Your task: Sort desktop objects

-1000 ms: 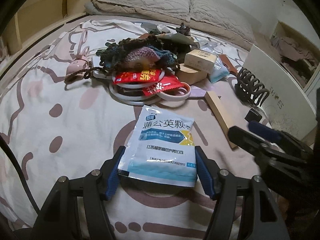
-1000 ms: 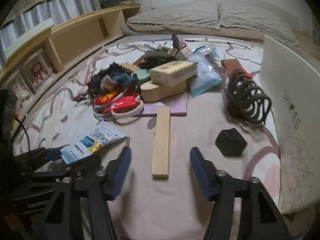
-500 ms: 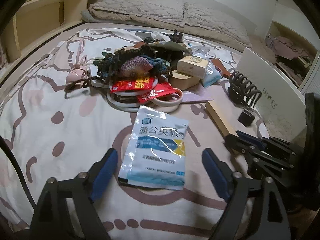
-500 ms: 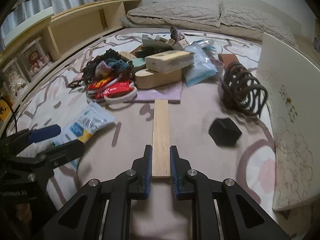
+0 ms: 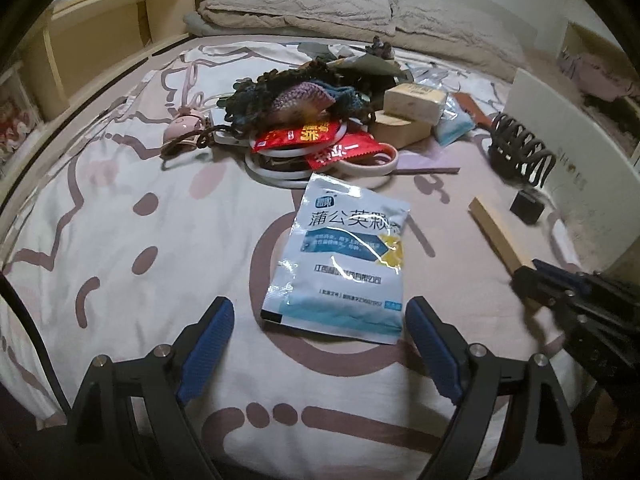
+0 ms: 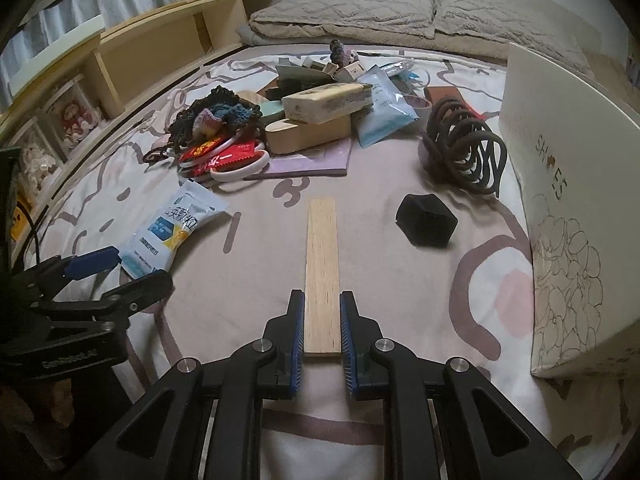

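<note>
My right gripper [image 6: 321, 330] is shut on the near end of a flat wooden stick [image 6: 321, 264] that lies on the patterned bedsheet; the stick also shows in the left wrist view [image 5: 498, 236]. My left gripper [image 5: 320, 348] is open and empty, just short of a white and blue medicine sachet [image 5: 344, 256] lying flat on the sheet. The sachet also shows in the right wrist view [image 6: 172, 228]. A pile of objects [image 5: 320, 108] sits further back: knitted yarn, red snack packets, white rings, wooden blocks.
A white shoe box [image 6: 560, 184] stands upright at the right. A black hair claw [image 6: 464, 148] and a small black box [image 6: 426, 226] lie near it. A pink keychain [image 5: 184, 124] lies left of the pile. Wooden shelves [image 6: 140, 52] run along the left; pillows at the back.
My right gripper closed on the wooden stick's near end. My left gripper opened wider and drew back from the sachet, which stays on the sheet.
</note>
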Demonstrator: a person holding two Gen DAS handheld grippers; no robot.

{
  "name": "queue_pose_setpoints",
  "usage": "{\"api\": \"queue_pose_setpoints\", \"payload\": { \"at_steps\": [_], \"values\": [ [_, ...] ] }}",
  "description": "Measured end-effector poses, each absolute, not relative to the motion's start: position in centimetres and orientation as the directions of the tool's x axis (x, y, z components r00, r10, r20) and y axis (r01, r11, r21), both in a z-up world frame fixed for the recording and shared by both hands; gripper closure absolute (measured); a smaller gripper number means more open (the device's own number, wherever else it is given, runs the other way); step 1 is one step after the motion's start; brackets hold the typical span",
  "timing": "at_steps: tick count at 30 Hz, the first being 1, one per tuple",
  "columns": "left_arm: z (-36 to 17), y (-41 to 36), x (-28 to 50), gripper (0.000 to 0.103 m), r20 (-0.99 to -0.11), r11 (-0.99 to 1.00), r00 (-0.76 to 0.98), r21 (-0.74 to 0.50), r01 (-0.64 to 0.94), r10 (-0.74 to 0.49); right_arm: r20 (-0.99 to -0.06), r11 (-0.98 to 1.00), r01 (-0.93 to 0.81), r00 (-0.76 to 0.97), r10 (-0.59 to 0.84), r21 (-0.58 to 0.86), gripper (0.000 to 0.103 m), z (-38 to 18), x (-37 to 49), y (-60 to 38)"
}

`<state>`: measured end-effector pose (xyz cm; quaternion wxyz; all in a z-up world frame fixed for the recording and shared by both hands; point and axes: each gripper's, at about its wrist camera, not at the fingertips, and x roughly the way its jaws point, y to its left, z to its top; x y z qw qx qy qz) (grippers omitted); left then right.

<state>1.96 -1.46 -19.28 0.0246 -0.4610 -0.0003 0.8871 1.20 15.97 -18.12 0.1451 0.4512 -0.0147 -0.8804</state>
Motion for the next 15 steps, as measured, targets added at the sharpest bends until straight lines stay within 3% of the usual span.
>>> {"api": "queue_pose_setpoints", "payload": {
  "at_steps": [6, 15],
  "values": [
    [-19.5, -0.2, 1.9, 0.015, -0.811, -0.996, -0.585, 0.037, -0.079, 0.016, -0.791, -0.953, 0.25, -0.542, -0.285, 0.171, 0.085, -18.0, 1.1, 15.8],
    [-19.6, -2.5, 0.9, 0.013, -0.805, -0.993, -0.583, 0.08, 0.082, -0.113, -0.819, -0.95, 0.304, -0.524, -0.233, 0.076, 0.085, -17.8, 1.2, 16.2]
  ]
}}
